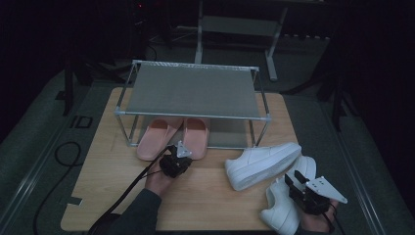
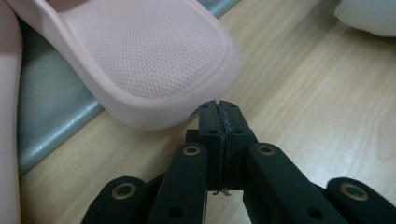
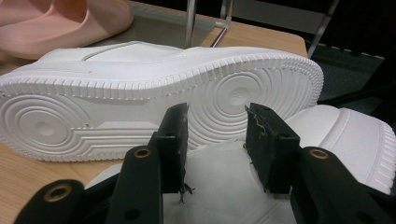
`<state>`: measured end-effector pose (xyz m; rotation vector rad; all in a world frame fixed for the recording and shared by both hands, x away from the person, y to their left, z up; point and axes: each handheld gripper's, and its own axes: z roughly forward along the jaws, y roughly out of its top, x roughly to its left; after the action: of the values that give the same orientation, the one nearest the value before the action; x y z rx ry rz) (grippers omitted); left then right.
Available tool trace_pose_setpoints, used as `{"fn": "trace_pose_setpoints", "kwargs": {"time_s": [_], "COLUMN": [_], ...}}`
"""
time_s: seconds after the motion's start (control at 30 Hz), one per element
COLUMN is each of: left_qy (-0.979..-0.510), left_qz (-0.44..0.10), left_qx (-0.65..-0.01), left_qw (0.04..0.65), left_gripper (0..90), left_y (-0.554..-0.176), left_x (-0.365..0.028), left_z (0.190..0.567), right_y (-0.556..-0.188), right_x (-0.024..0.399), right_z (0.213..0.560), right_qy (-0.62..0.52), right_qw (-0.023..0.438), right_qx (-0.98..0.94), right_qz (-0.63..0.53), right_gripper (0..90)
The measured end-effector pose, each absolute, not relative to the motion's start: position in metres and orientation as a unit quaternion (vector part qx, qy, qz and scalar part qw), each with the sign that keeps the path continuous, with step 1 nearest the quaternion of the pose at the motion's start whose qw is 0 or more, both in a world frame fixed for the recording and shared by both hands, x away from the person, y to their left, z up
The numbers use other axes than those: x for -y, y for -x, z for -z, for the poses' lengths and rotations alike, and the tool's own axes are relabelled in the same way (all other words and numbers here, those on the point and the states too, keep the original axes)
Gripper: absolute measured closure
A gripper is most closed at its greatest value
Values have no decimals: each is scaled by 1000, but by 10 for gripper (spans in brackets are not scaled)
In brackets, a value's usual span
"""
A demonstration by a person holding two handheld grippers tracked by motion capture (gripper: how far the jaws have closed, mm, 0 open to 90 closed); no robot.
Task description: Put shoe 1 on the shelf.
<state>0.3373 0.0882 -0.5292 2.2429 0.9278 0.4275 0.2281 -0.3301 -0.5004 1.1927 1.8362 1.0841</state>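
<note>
Two pink slippers [image 1: 169, 134] lie side by side on the lower shelf of a metal shoe rack [image 1: 191, 90]. My left gripper [image 1: 174, 156] is at their near ends. In the left gripper view it [image 2: 218, 111] is shut with nothing in it, its tips right at the rim of one pink slipper [image 2: 149, 60]. One white sneaker [image 1: 262, 164] lies on its side, sole [image 3: 154, 100] towards me. The second white sneaker [image 1: 284, 205] sits at the front right. My right gripper [image 1: 293, 178] is down on it, and the sneaker's white upper [image 3: 215, 186] fills the gap between the parted jaws.
The rack stands on a wooden board [image 1: 112, 176] at the middle of the table, and its top shelf is bare. A black cable [image 1: 63, 156] loops on the grey surface at the left. The board's front edge is close to both hands.
</note>
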Motion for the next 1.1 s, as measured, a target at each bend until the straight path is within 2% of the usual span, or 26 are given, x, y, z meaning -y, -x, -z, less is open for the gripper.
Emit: {"fn": "trace_pose_setpoints", "kwargs": {"time_s": [0.77, 1.03, 1.1], "left_qy": [-850, -850, -850], "left_qz": [-166, -164, -172], "left_qx": [-372, -373, -366], "left_qw": [335, 334, 337], "left_gripper": [880, 867, 865], "left_y": [-384, -387, -378], "left_x": [-77, -79, -86], "left_z": [535, 535, 525], "right_y": [-228, -228, -228], "right_x": [330, 330, 331], "right_z": [500, 500, 500], "right_qy": [-459, -458, -459], "right_qw": [342, 342, 341], "right_qx": [-706, -705, -705], "right_qz": [-418, -419, -419], "right_gripper": [582, 582, 582]}}
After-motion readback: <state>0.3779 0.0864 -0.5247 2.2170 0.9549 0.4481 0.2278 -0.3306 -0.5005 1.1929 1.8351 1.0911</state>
